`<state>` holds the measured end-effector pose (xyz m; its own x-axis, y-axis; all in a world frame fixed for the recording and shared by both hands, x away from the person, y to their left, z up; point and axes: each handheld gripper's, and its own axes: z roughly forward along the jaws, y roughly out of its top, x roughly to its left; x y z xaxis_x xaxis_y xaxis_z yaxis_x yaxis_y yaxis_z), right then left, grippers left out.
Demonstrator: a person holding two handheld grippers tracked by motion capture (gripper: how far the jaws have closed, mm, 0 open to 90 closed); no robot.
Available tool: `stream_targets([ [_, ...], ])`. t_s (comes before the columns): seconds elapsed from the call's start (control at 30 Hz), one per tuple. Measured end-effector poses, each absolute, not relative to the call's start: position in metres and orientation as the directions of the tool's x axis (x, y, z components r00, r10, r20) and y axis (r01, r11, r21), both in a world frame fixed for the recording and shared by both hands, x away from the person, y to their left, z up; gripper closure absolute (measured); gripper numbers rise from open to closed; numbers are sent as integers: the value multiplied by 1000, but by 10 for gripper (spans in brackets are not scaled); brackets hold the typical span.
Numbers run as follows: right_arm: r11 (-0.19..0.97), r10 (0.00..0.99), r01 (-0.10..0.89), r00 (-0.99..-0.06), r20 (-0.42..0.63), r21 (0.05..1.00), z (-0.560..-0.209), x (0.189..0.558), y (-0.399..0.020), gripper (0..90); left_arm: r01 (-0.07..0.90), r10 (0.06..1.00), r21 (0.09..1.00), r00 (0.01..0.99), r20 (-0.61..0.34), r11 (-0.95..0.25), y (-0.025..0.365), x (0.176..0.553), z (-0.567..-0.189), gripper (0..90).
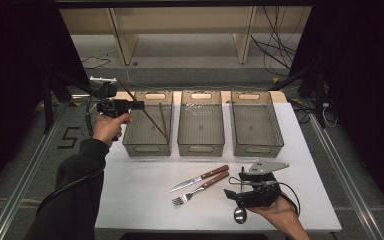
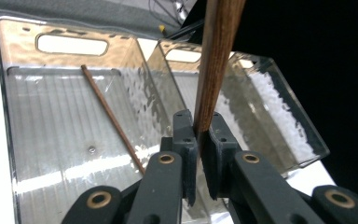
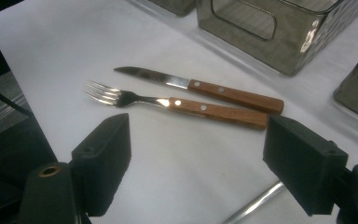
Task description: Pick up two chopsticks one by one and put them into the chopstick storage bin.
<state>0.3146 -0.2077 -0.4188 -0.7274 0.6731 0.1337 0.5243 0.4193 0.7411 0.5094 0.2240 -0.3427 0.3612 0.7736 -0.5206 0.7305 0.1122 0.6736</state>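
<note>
With one chopstick (image 1: 163,121) already in the left bin (image 1: 147,148), the left tongs (image 1: 139,105) clamp the second chopstick (image 2: 214,65) over it, while the right tongs (image 3: 196,163) gape above the fork (image 3: 177,103) and knife (image 3: 205,87) left on the desk (image 1: 140,200).

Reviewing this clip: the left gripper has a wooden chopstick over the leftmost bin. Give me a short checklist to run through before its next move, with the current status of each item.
1. Left gripper shut on the held chopstick: ok, jaws clamp its lower end.
2. Held chopstick above the left bin: ok, in the high view it slants down over it.
3. Room in the left bin: ok, one other chopstick lies in it.
4. Chopstick tip clear of the bin floor: cannot tell.
5. Right gripper out of the way: ok, open near the fork and knife.
6. Middle bin apart from the left one: ok.
</note>
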Motion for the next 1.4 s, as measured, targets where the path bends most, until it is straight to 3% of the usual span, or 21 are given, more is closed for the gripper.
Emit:
stream_targets([
  [0.73, 422, 668, 508, -734, 122, 751, -418, 313, -209, 217, 806, 801, 592, 345, -489, 14, 200, 526, -375, 841],
  [1.4, 420, 671, 512, -731, 123, 749, -419, 314, -211, 220, 818, 818, 573, 297, -492, 48, 193, 537, -383, 780],
])
